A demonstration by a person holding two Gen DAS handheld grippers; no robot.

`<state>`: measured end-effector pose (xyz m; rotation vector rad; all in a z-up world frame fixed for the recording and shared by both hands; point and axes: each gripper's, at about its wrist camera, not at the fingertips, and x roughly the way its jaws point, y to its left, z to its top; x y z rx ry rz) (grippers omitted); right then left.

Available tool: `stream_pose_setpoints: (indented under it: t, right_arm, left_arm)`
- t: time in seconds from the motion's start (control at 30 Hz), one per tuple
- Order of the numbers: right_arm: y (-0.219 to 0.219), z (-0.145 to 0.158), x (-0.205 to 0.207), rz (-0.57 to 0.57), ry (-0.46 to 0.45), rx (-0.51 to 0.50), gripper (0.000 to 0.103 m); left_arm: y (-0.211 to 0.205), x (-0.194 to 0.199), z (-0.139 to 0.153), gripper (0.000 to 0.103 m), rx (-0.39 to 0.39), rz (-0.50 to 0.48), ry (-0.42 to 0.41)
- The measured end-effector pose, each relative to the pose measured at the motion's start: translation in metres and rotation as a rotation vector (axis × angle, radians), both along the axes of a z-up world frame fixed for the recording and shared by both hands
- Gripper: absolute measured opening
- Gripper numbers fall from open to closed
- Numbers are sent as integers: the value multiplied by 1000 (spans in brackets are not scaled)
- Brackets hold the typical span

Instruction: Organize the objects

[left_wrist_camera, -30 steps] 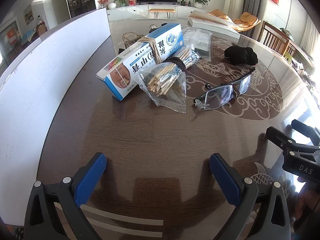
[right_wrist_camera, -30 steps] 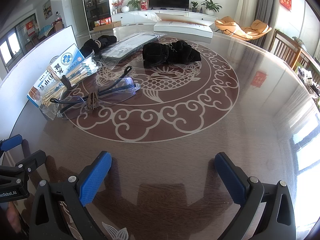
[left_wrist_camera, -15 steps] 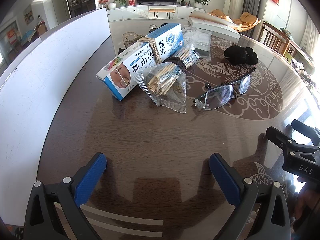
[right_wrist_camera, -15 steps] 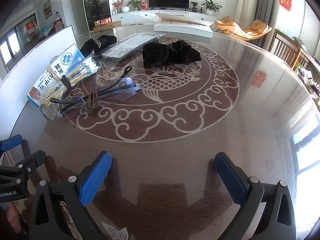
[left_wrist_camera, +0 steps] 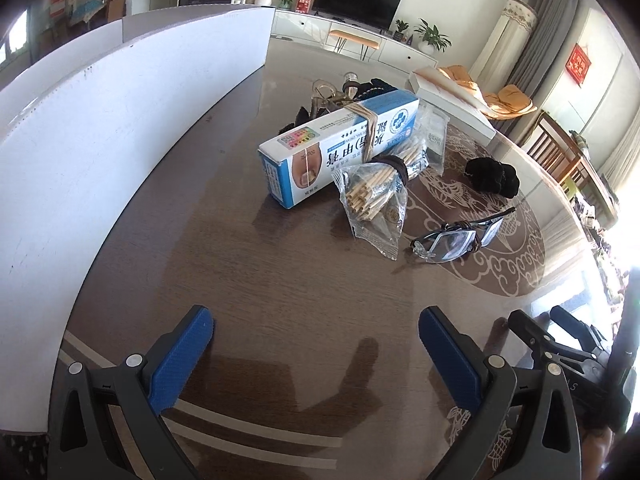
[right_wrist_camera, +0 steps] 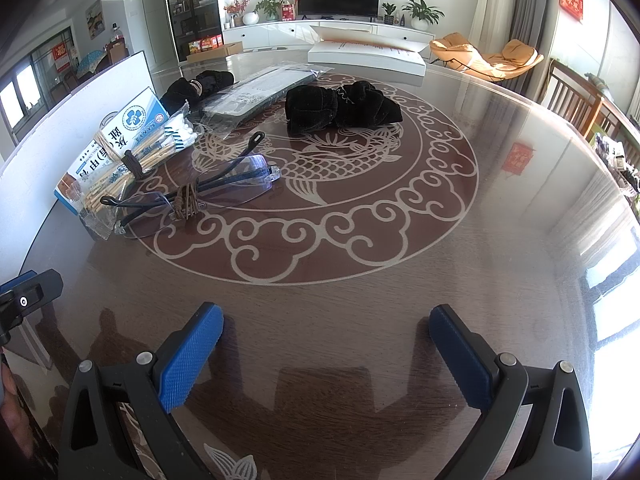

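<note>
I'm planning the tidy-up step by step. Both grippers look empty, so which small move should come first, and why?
Probably ease the left gripper forward toward the bag of wooden sticks. Both it and the right gripper are open and hold nothing, and the bag lies closest ahead of the left one, leaning against the blue and white box, with bare table in between.
</note>
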<state>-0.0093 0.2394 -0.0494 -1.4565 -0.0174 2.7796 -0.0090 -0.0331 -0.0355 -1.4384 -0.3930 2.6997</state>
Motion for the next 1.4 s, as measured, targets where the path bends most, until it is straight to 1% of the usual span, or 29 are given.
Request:
stream_pose_setpoints:
  t: [0.07, 0.17, 0.3, 0.47, 0.5, 0.57, 0.7, 0.77, 0.8, 0.87, 0.9, 0.93, 1.0, 1.03, 1.1, 1.23, 1.33, 1.4]
  right_arm:
    - [0, 0, 0, 0, 0, 0, 103]
    - [0, 0, 0, 0, 0, 0, 103]
    - [0, 0, 0, 1, 0, -2, 103]
    - [-2, 1, -4, 2, -15, -3, 103]
    - [-2, 2, -7, -8, -23, -24, 103]
    - [-5, 8, -15, -23, -28, -111, 103]
    - [-31, 20, -46, -12, -18, -223, 103]
    - [-49, 19, -67, 5, -44, -235, 103]
    - [-58, 16, -76, 2, -62, -215, 101]
    - [-73, 12, -88, 4, -80, -183, 92]
    - [-80, 11, -91, 4, -77, -131, 84]
    - [-86, 11, -91, 19, -71, -86, 68]
    - [-92, 12, -88, 50, -58, -1, 53]
    - [-89, 12, -84, 65, -54, 0, 45]
    - [-80, 14, -76, 78, -57, 11, 36]
    - [-49, 14, -55, 95, -58, 48, 33]
    - [-32, 15, -36, 109, -34, 98, 33]
    - [-25, 14, -26, 129, -11, 105, 33]
  left_arm:
    - [-4, 0, 0, 103, 19, 20, 2]
    - [-5, 2, 2, 103, 17, 35, 5]
    - [-13, 4, 5, 103, 28, 82, 27]
    - [-16, 1, 1, 103, 37, 100, 13]
    - [-15, 1, 0, 103, 35, 98, 10]
    - [-13, 0, 0, 103, 30, 94, 10]
    - [-12, 0, -1, 103, 29, 96, 13]
    - [-13, 0, -1, 103, 32, 105, 13]
    - [-15, 0, -1, 103, 35, 110, 13]
    - [-17, 0, -1, 103, 44, 119, 17]
    - [-17, 0, 0, 103, 48, 122, 19]
    - [-17, 0, 0, 103, 49, 123, 20]
    - [-16, 0, -1, 103, 48, 119, 19]
    - [-15, -1, -1, 103, 46, 114, 17]
    - [-11, -2, -1, 103, 35, 106, 14]
    - [-7, -3, -2, 103, 25, 90, 11]
    - [-7, -3, -2, 103, 22, 88, 10]
    - [-4, -3, -2, 103, 13, 82, 9]
